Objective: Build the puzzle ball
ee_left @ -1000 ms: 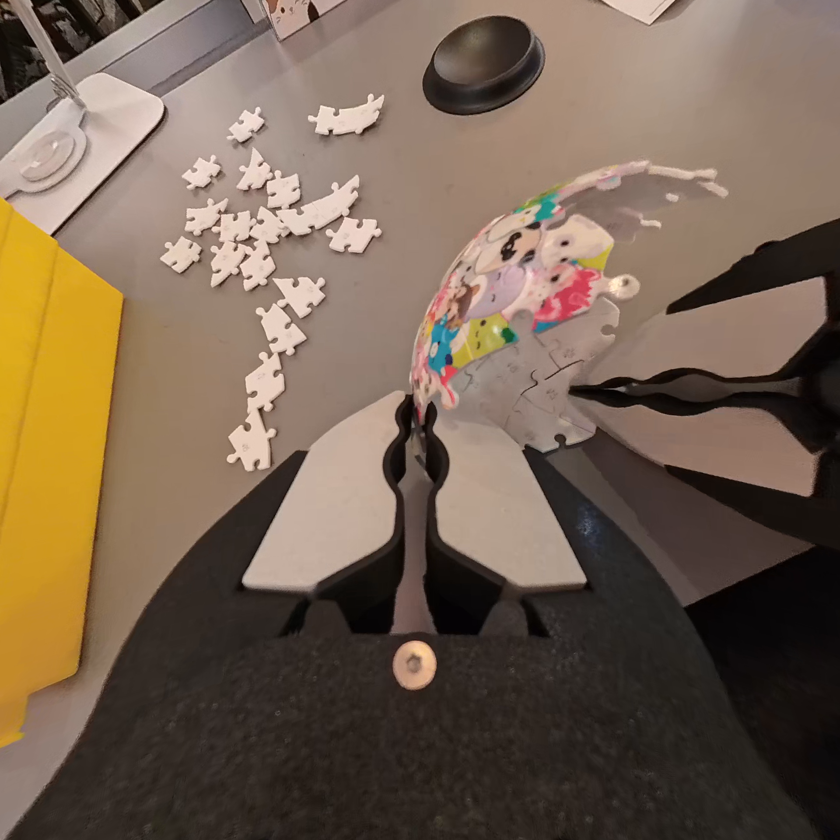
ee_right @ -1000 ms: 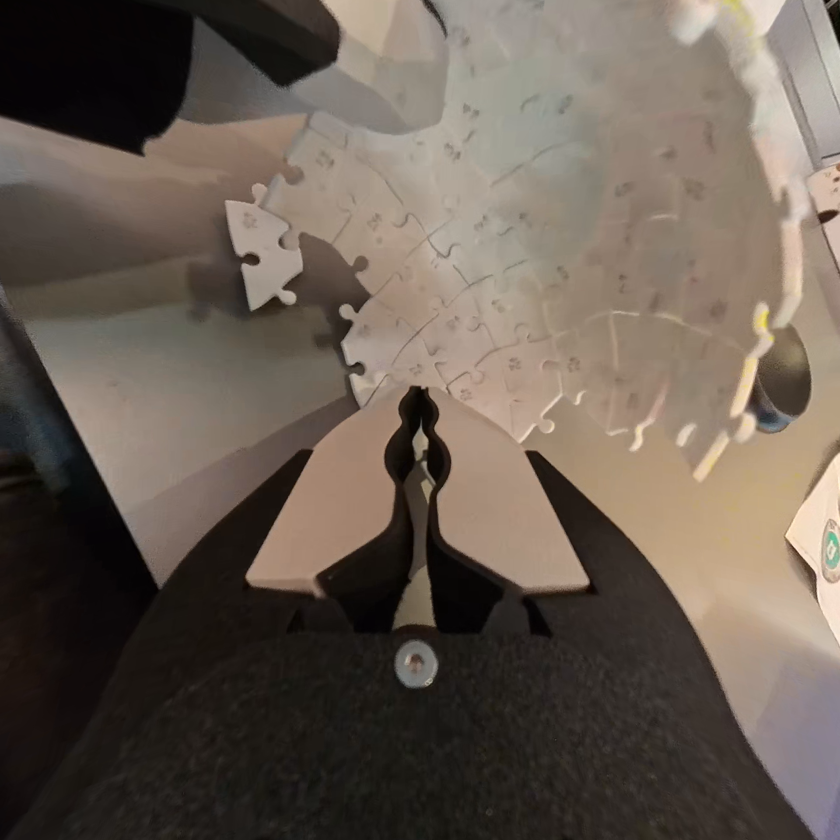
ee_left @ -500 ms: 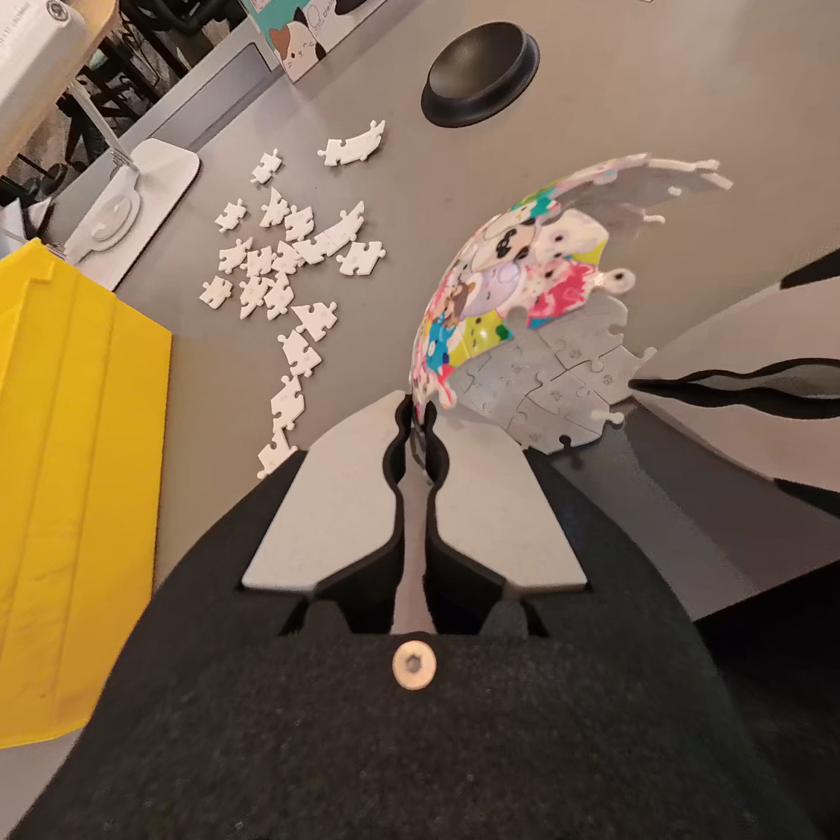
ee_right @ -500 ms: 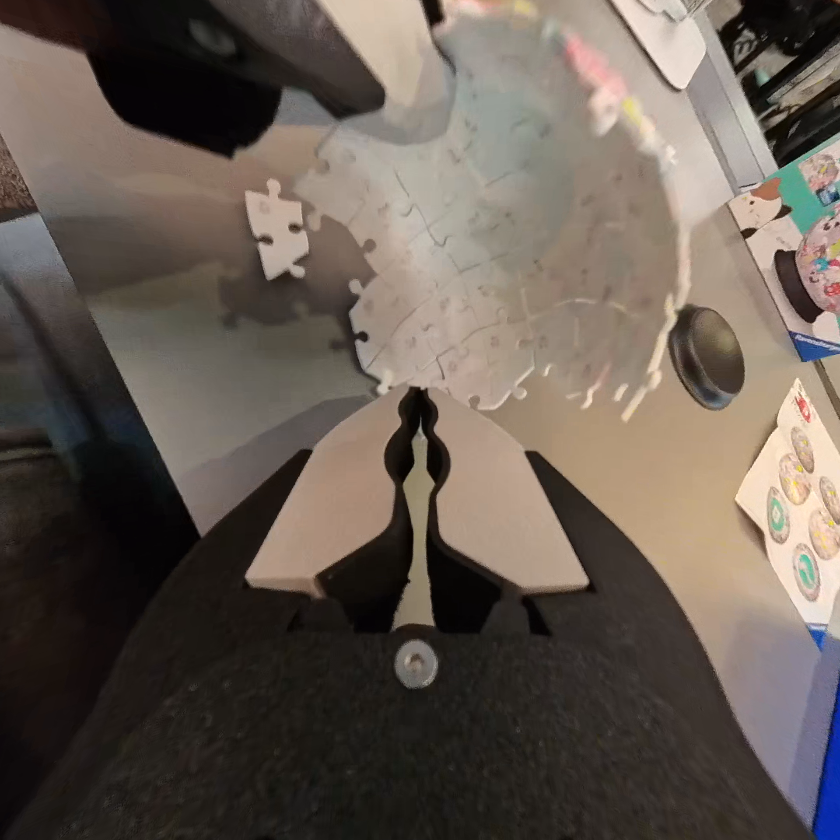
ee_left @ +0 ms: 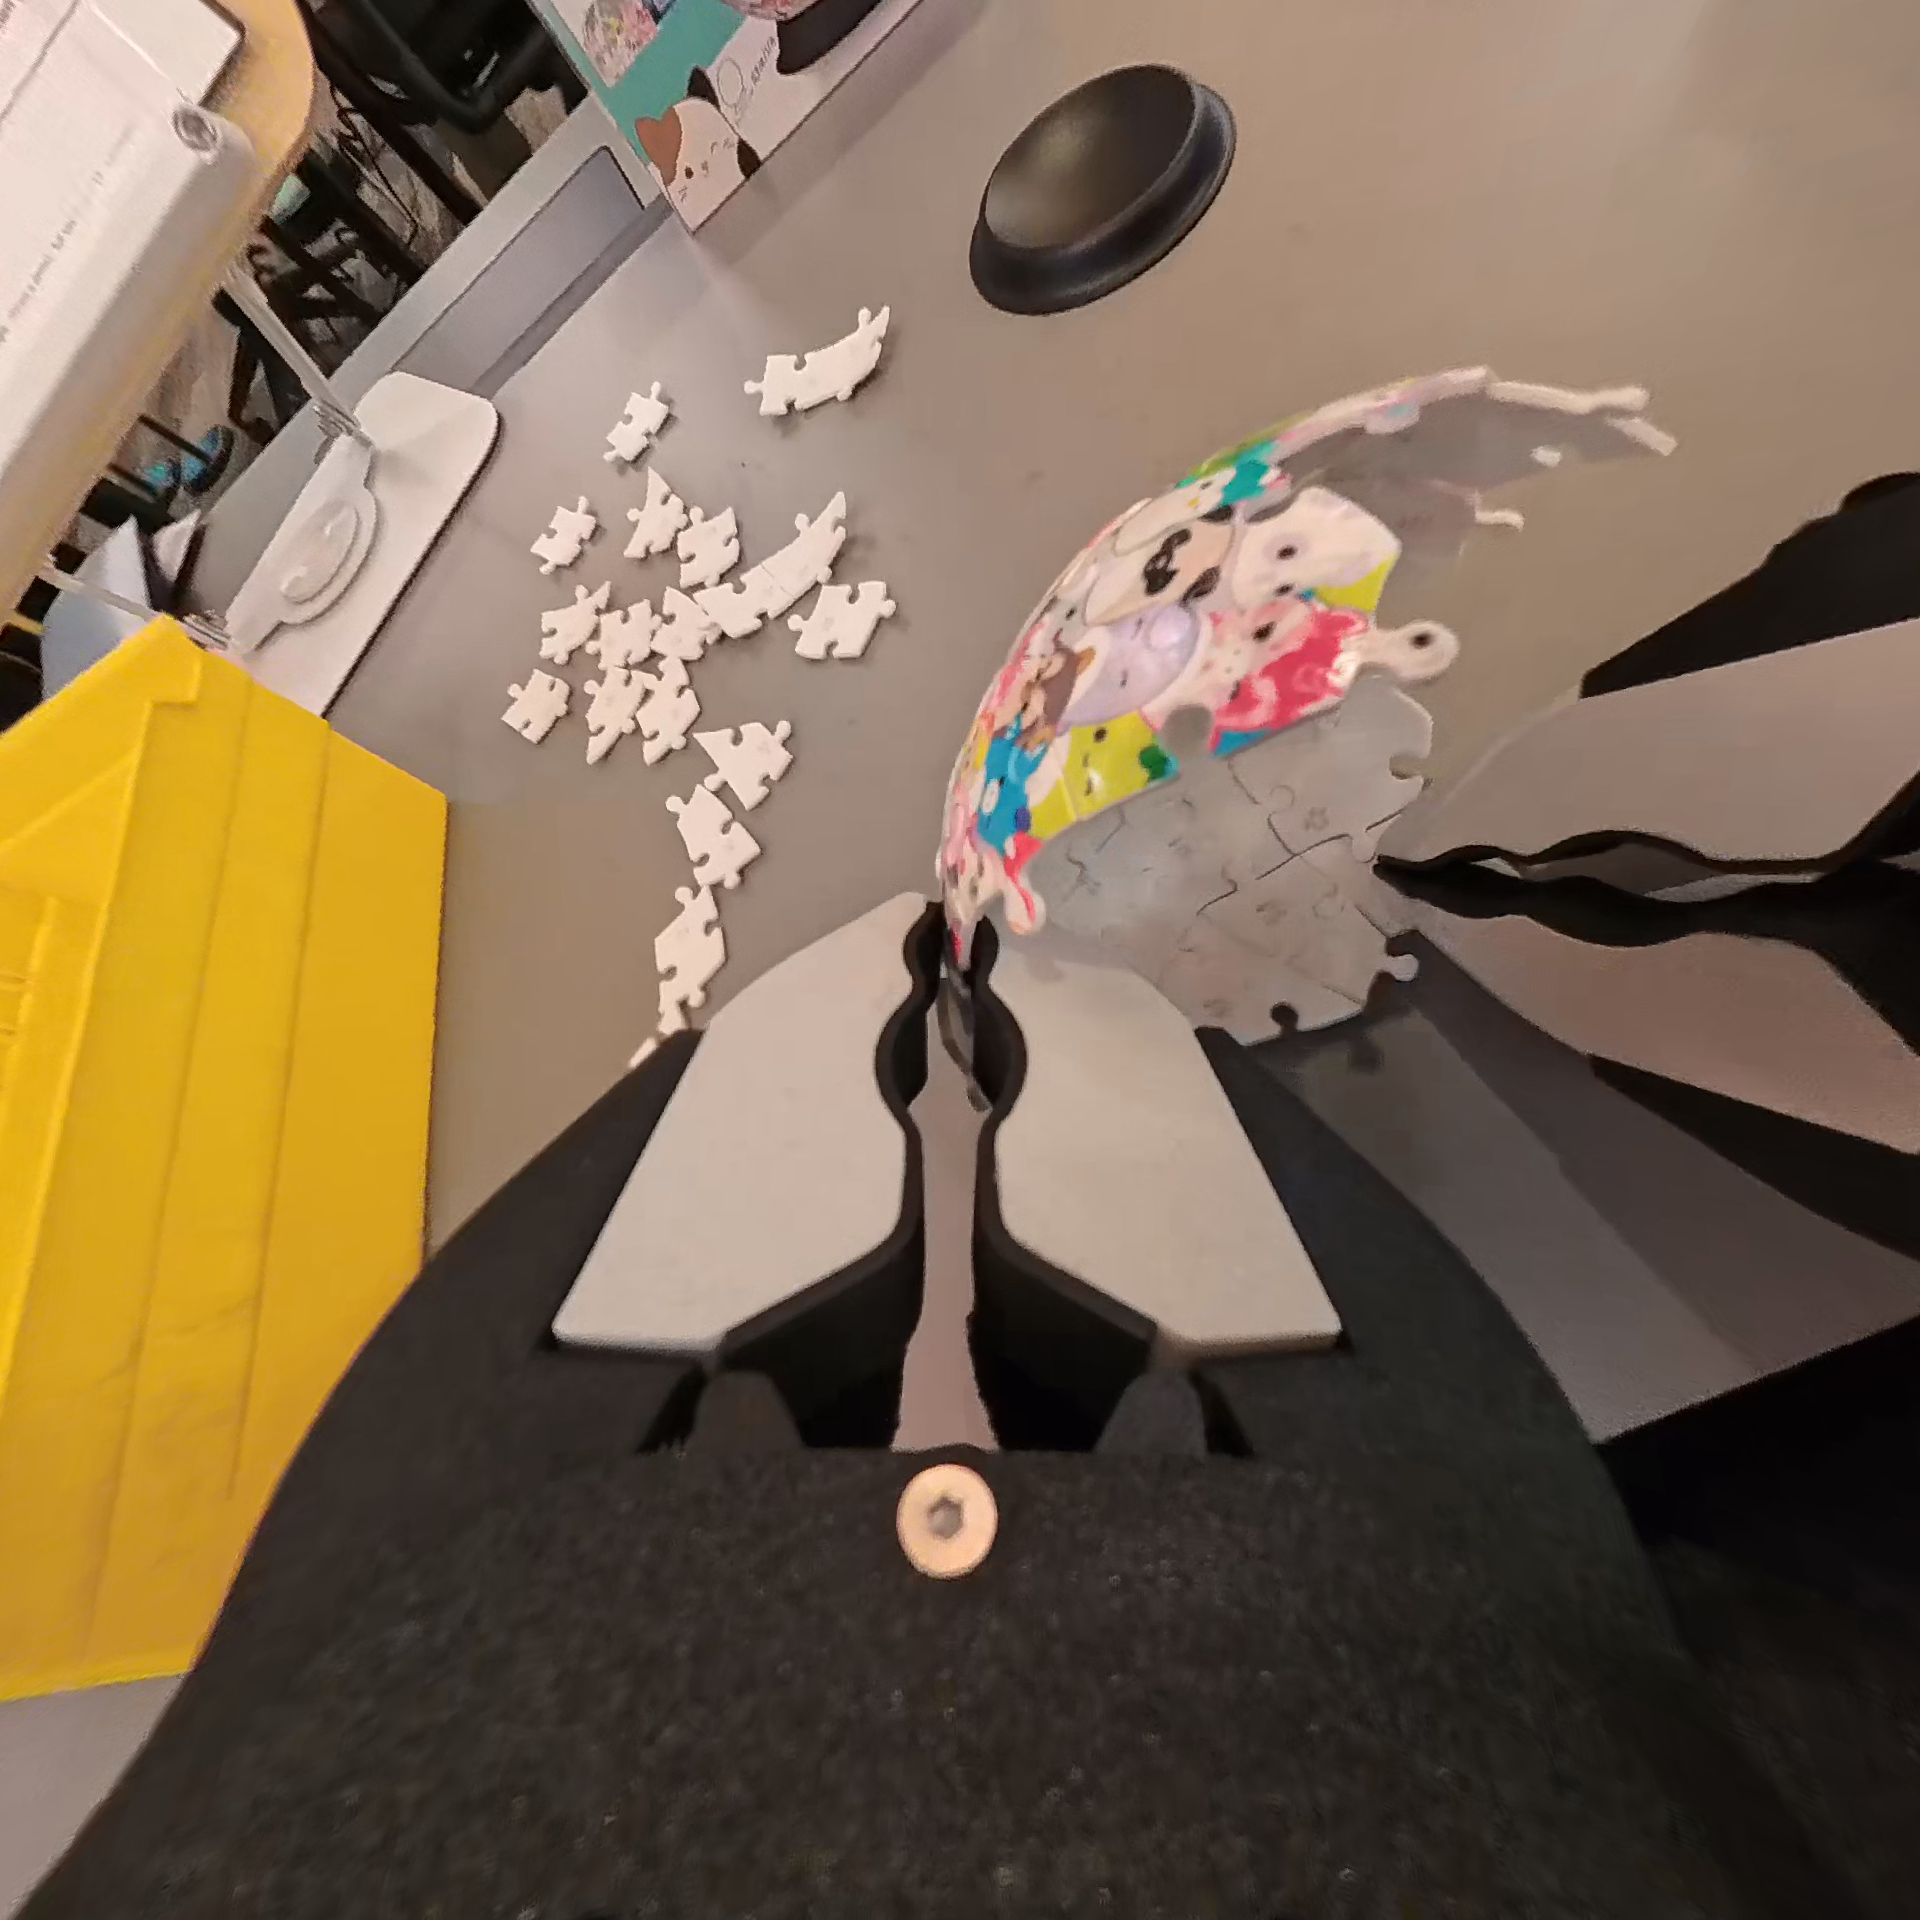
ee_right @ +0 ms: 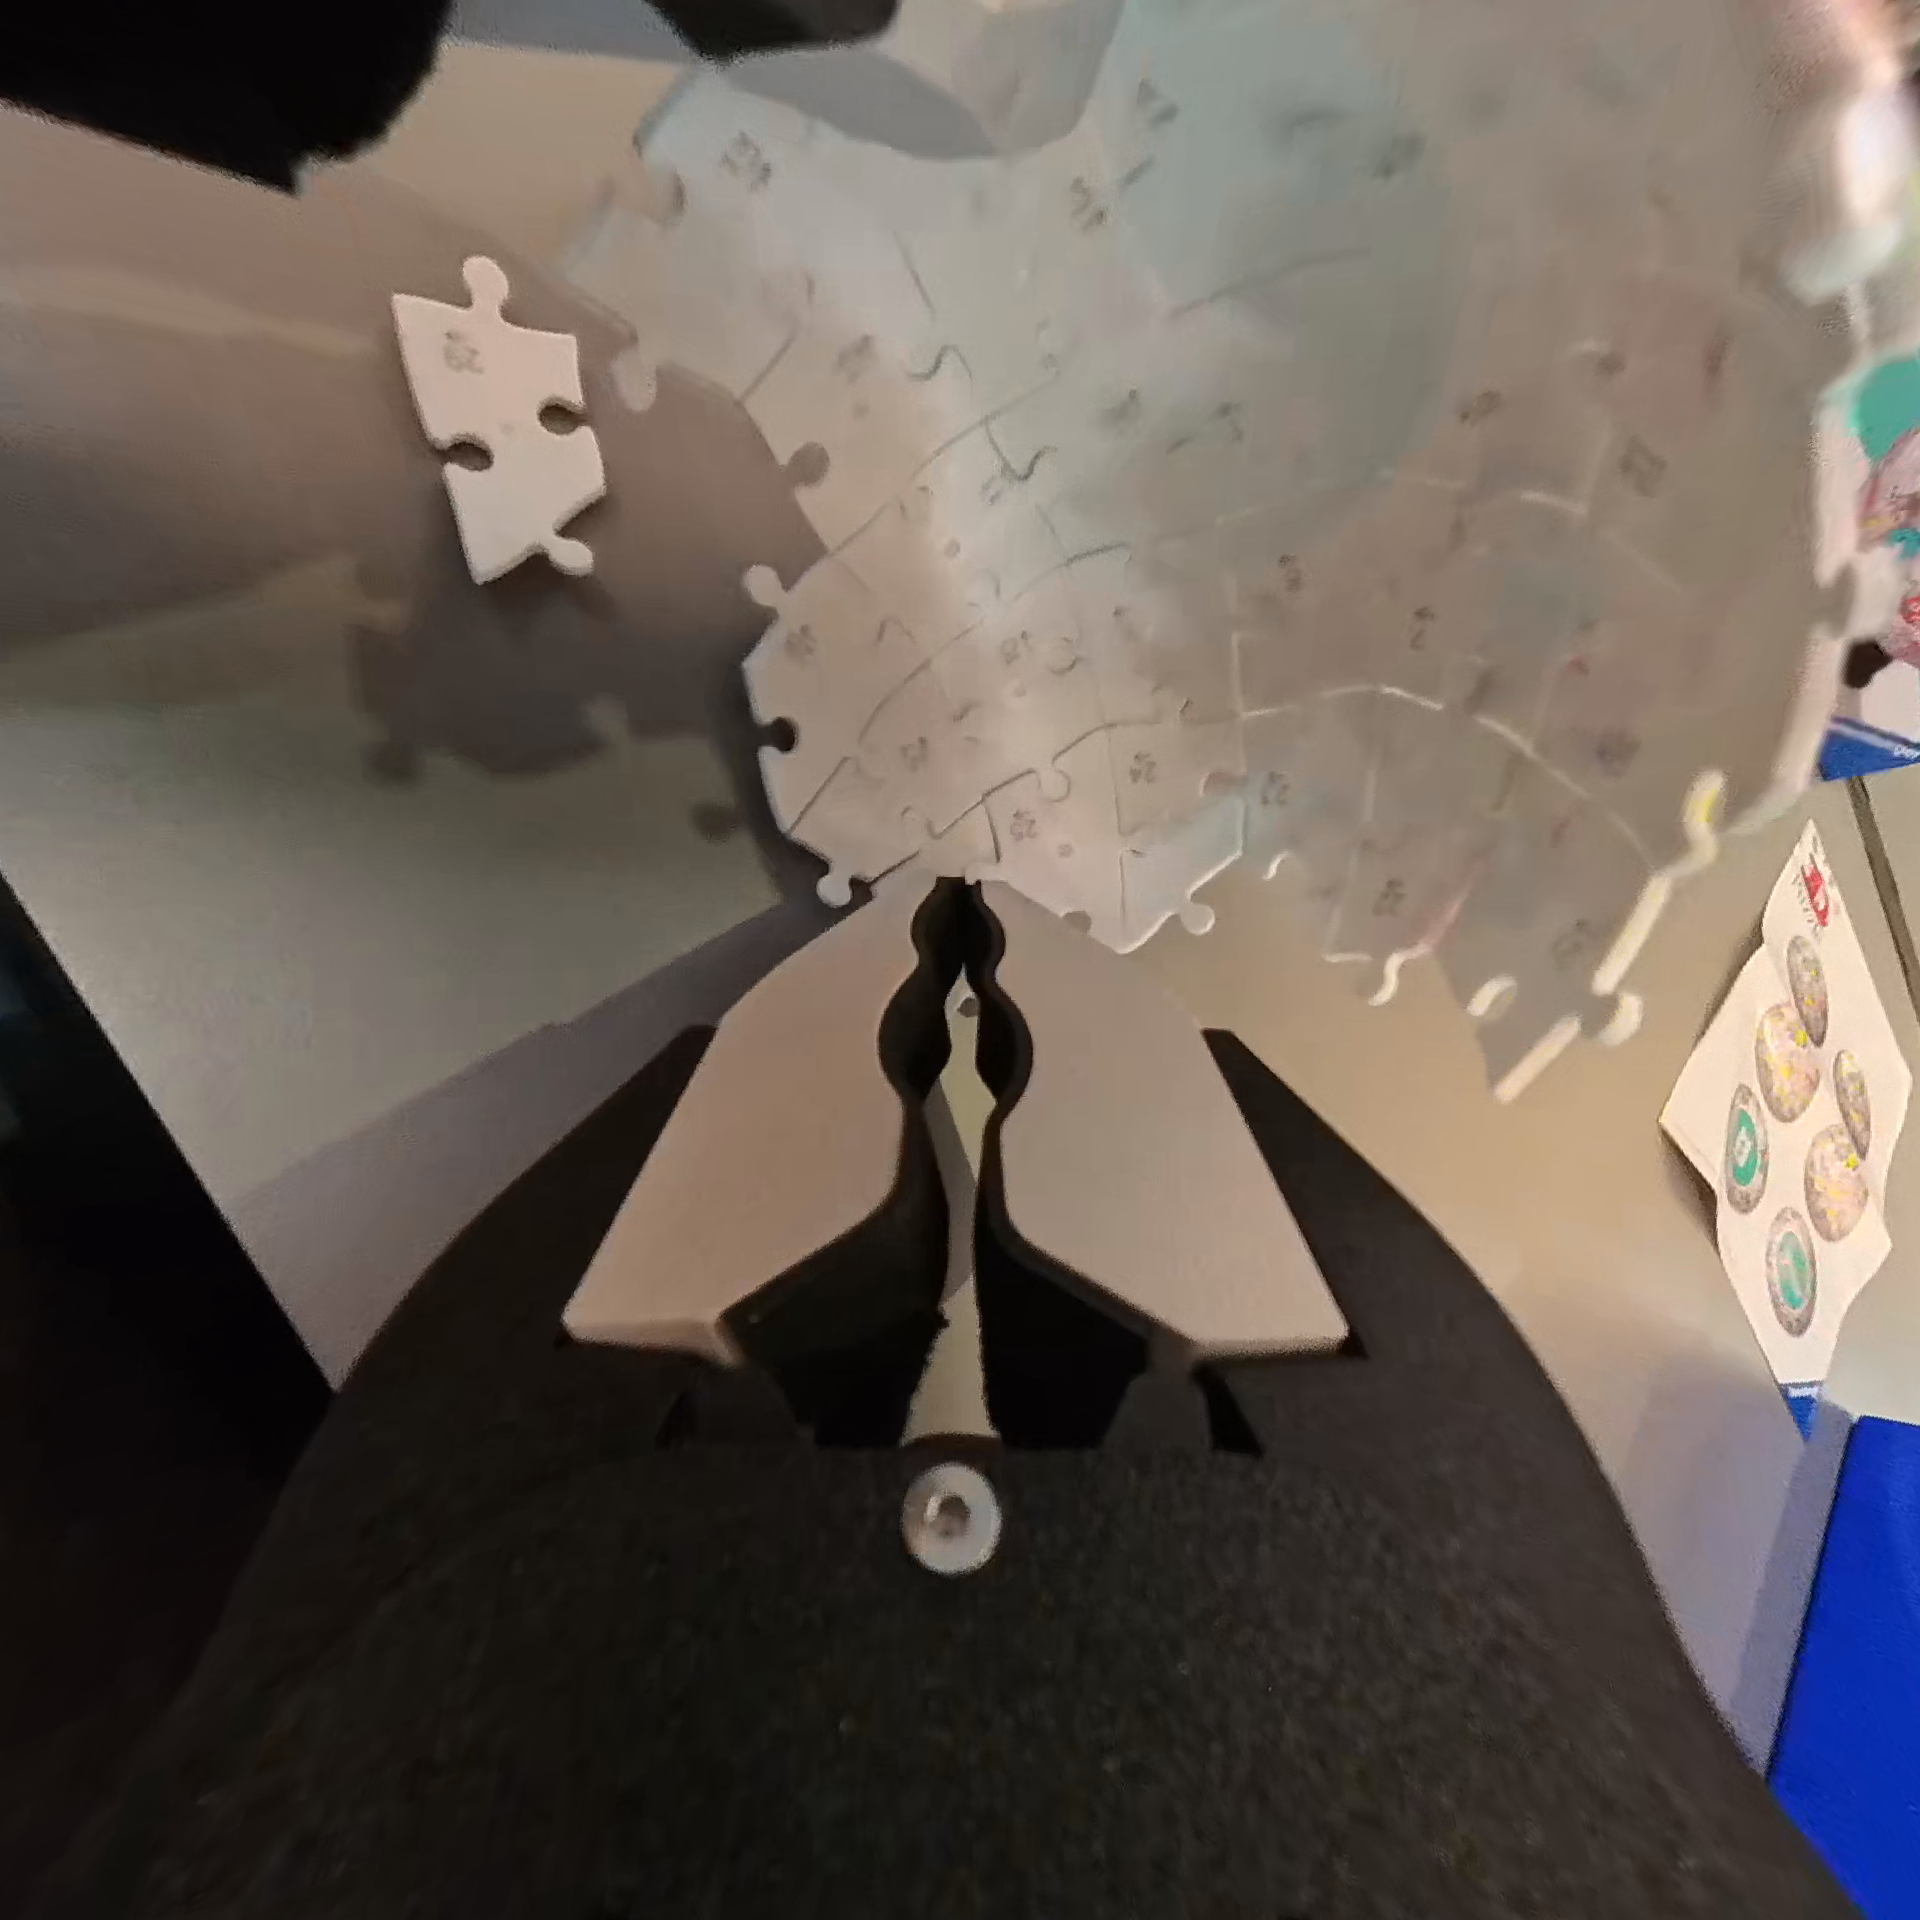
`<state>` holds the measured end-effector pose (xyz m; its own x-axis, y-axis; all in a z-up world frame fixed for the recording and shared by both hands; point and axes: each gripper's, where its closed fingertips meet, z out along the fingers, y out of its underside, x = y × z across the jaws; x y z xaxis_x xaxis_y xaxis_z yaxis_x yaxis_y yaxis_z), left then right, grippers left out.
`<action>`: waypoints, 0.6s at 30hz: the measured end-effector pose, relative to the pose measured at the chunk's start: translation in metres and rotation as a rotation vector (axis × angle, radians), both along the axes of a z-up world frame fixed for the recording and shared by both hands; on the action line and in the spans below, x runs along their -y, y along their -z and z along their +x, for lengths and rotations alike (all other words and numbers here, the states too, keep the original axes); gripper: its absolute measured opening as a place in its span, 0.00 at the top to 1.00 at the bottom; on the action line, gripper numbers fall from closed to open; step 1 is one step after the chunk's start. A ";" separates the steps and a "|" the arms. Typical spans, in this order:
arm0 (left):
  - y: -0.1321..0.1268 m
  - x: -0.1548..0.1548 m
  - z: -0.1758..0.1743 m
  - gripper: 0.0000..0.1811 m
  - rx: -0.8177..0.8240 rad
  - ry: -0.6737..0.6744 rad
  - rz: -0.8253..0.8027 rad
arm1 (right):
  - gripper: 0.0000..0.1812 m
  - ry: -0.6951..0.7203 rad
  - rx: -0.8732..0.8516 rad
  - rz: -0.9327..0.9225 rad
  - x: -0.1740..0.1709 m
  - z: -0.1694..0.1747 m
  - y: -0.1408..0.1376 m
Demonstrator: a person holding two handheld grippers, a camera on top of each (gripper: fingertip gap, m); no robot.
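**Both grippers clamped on the half-built puzzle ball**

Left gripper is closed on the lower rim of the puzzle ball, pinching the edge where the printed outer face ends. Right gripper is likewise closed on the rim of the same shell, at its grey inner side; in the left wrist view it enters from the right and meets the shell's edge. The ball is an open, curved shell, held between the two grippers above the grey worktop, colourful outside, plain grey inside.

One loose piece lies blank side up on the worktop just beside the shell's edge, apart from it. A scatter of white pieces lies well to the left, near a yellow bin. A black round stand sits farther back. A printed leaflet lies at the right of the worktop.
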<state>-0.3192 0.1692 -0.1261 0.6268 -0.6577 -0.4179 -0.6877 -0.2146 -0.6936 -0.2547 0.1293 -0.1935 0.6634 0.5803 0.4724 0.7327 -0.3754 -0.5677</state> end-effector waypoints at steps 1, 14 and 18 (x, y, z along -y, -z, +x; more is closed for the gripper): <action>-0.001 0.000 0.001 0.99 -0.010 0.002 0.010 | 1.00 -0.004 0.001 0.001 -0.001 0.000 0.000; -0.003 -0.001 0.003 0.99 -0.044 0.003 0.046 | 1.00 -0.058 0.072 0.153 -0.007 -0.003 -0.011; -0.002 0.000 0.005 0.99 -0.040 0.010 0.044 | 1.00 -0.060 0.119 0.145 -0.010 -0.002 -0.003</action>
